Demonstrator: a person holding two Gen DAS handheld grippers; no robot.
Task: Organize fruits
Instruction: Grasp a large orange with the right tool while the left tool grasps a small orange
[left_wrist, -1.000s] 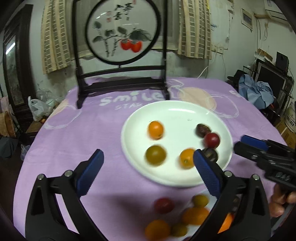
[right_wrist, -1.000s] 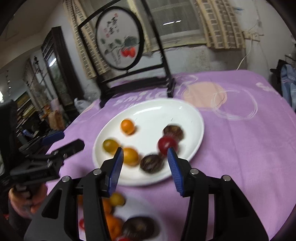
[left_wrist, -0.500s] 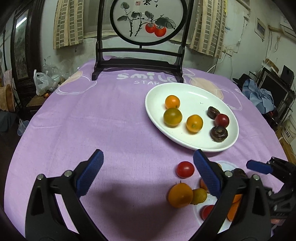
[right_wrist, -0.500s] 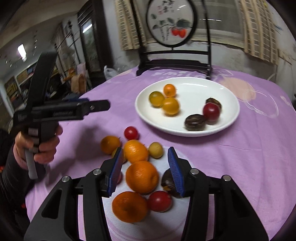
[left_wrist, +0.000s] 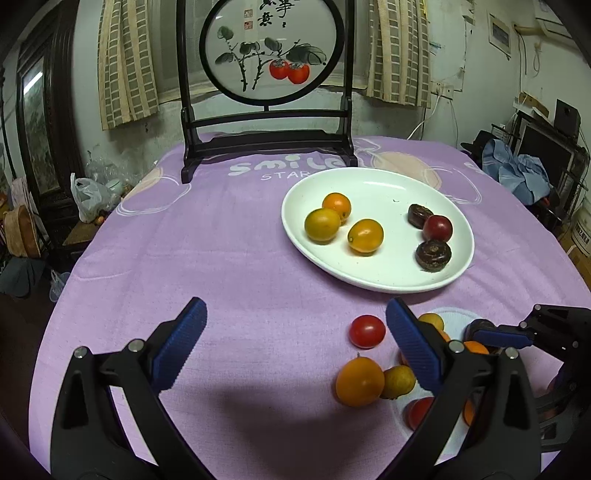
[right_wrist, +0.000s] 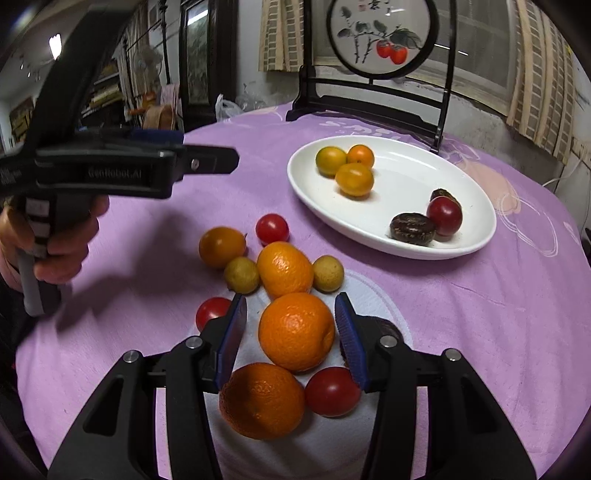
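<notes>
White plate (right_wrist: 476, 236) on purple tablecloth (right_wrist: 461, 314) filled with six small fruits, loose pile of fruit heaped nearby, orange (right_wrist: 296, 331) framed untouched by part-open right gripper (right_wrist: 291, 338), left gripper (left_wrist: 293, 345) spread wide, nothing held.

Dim, warm indoor light falls from above, casting a soft dark shadow on the purple cloth (left_wrist: 229, 258) just in front of the white plate (left_wrist: 369, 184), which shows faint glare. Both views are sharp, with fisheye bending and black corners.
</notes>
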